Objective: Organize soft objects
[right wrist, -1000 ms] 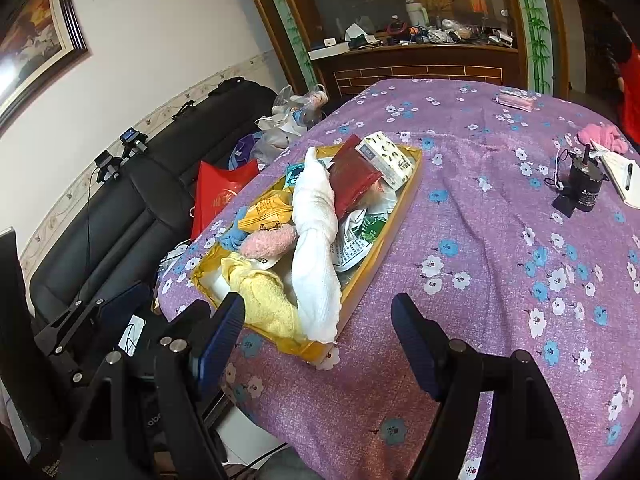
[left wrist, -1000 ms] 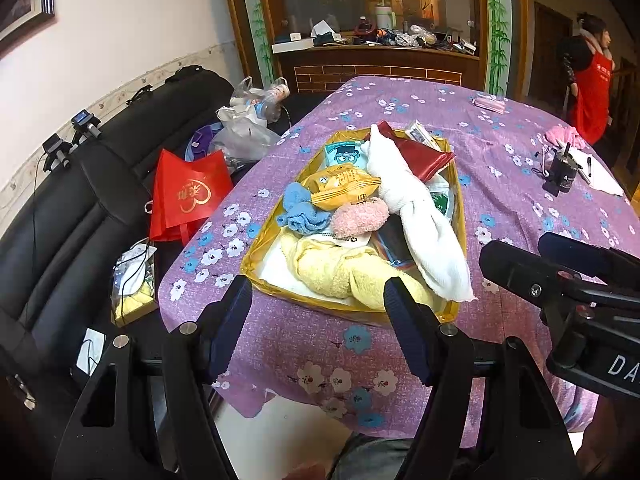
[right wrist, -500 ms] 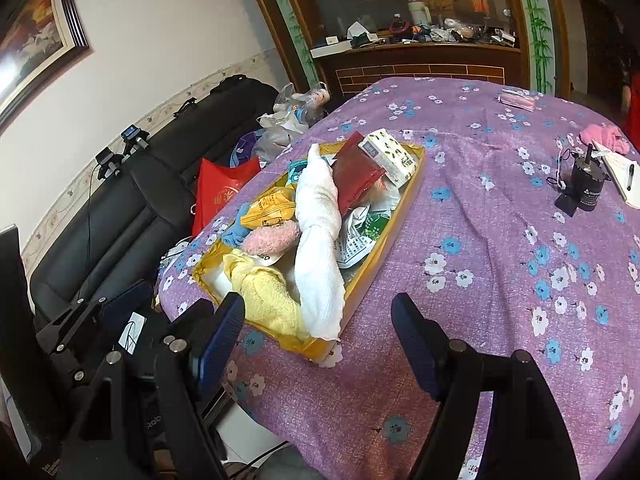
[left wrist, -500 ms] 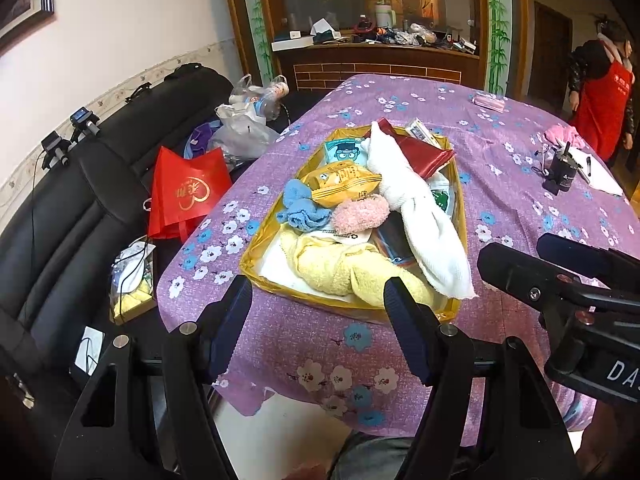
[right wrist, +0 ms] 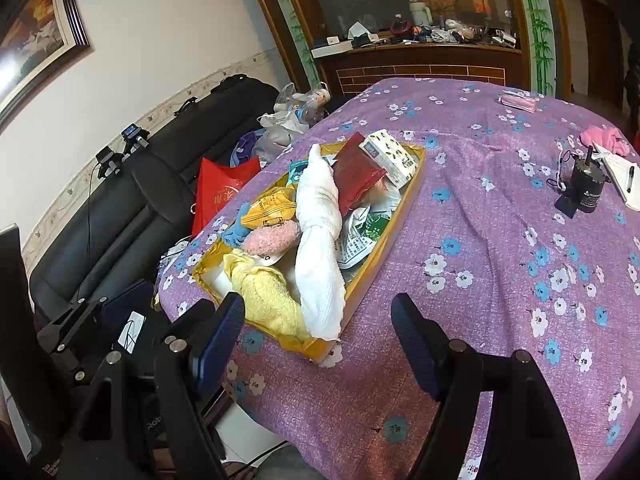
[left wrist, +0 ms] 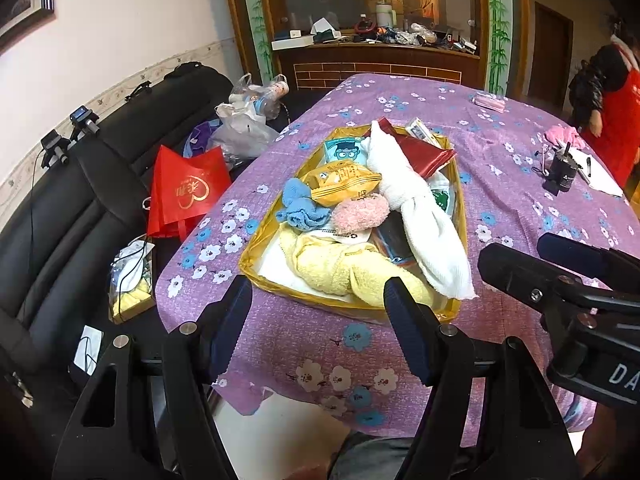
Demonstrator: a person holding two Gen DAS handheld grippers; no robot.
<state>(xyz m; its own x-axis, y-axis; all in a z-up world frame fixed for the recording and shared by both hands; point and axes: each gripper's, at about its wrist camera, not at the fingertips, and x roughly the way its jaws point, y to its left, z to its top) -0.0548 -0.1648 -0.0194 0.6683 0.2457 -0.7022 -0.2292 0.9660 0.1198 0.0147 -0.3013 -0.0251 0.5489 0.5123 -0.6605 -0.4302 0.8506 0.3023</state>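
Note:
A gold tray [left wrist: 256, 244] [right wrist: 404, 196] sits on the purple flowered table near its left front edge. It holds a white towel [left wrist: 416, 204] [right wrist: 320, 240], a yellow towel [left wrist: 340, 268] [right wrist: 264, 292], a pink fluffy sock [left wrist: 360, 212] [right wrist: 272, 236], a blue cloth [left wrist: 298, 204], a yellow snack bag [left wrist: 344, 184], a red packet [left wrist: 420, 152] [right wrist: 356, 176] and a tissue pack [right wrist: 392, 156]. My left gripper [left wrist: 320, 324] is open and empty, just short of the tray's near edge. My right gripper [right wrist: 320, 336] is open and empty, over the tray's near right corner.
A black leather sofa [left wrist: 60, 200] with a red bag [left wrist: 188, 188] and plastic bags stands left of the table. A black device [left wrist: 562, 172] [right wrist: 584, 188], a notepad and pink cloth [right wrist: 604, 136] lie at the far right. A person in red [left wrist: 612, 100] stands beyond the table.
Both grippers stay open and nearly still, with only a slight drift of view. The person in red at the far right has shifted position.

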